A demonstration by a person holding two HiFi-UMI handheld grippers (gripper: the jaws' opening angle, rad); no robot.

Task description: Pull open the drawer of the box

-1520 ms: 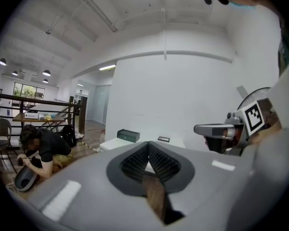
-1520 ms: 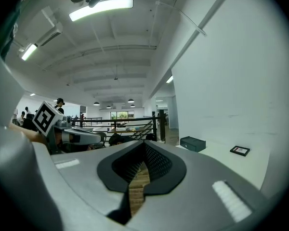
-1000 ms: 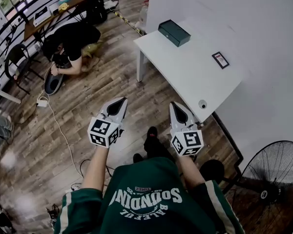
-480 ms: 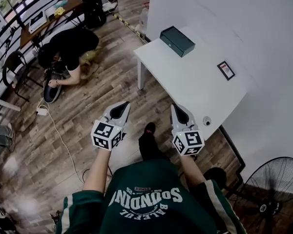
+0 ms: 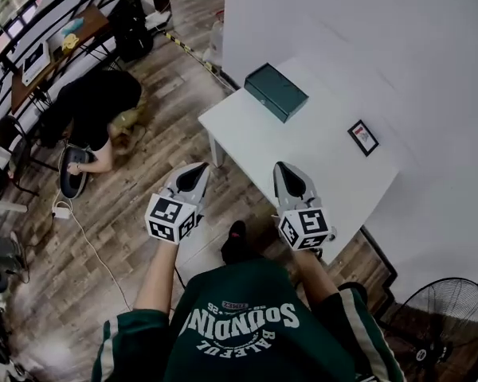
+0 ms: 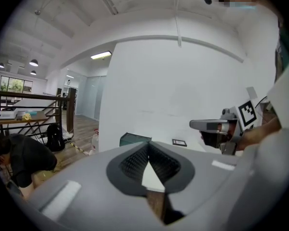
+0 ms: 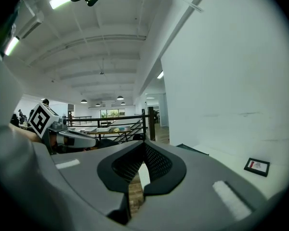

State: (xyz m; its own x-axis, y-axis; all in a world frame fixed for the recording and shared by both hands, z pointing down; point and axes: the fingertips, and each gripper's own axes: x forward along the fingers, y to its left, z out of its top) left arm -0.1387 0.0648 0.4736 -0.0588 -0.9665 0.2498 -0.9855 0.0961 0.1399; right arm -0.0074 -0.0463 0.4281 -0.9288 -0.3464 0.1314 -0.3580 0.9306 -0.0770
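- Carrying the grey left gripper (image 5: 197,168) low and forward over the brown plank floor (image 5: 143,205), jaws clenched tip to tip on nothing. This is probably a travelling posture, with no contact due yet.
- Carrying the grey right gripper (image 5: 281,168) alongside, at the near edge of the white rectangular table (image 5: 255,138). Jaws likewise pressed together and empty.
- Lying towards the table's far corner: the dark green flat rectangular box (image 5: 276,91), well apart from both grippers. The drawer appears shut, though its front and any pull are too small to make out.
- Lying to the right of the box, nearer the wall: a small black-framed card (image 5: 363,137), playing no part in the task.
- Crouching on the floor to the left, well clear of the table: a person in black (image 5: 92,102).
- Judging the task as not yet begun — closing on the box coming first, then parting one pair of jaws for the drawer front, with the other perhaps bracing the box against sliding.
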